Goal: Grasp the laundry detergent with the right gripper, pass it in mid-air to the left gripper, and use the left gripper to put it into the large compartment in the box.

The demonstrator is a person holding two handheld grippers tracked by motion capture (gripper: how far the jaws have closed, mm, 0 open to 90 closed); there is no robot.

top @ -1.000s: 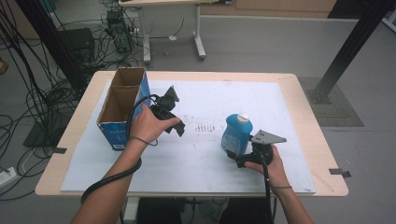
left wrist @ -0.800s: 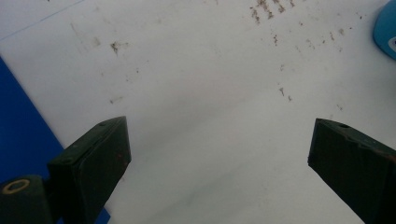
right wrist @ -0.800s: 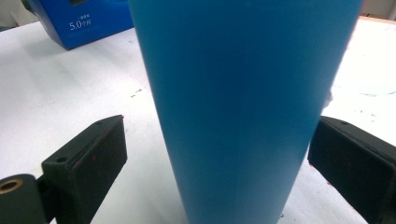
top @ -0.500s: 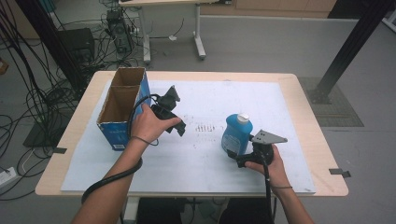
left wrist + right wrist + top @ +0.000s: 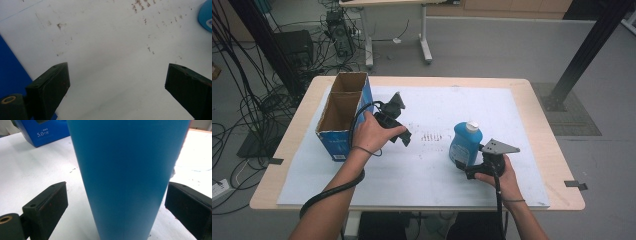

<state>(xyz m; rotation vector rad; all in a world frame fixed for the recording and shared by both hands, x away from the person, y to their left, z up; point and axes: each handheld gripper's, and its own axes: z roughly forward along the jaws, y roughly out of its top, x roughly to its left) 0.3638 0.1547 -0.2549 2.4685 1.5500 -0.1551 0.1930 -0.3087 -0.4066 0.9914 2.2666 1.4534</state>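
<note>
Straddling the upright blue bottle, my right gripper gapes without touching; my left gripper hangs wide, empty, beside the cardboard box.

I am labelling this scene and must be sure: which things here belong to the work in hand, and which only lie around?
In the work:
- blue bottle, upright between the open jaws of the right gripper
- open blue box
- left gripper, open over the white sheet

Lying about:
- cables on the floor
- black stand
</note>
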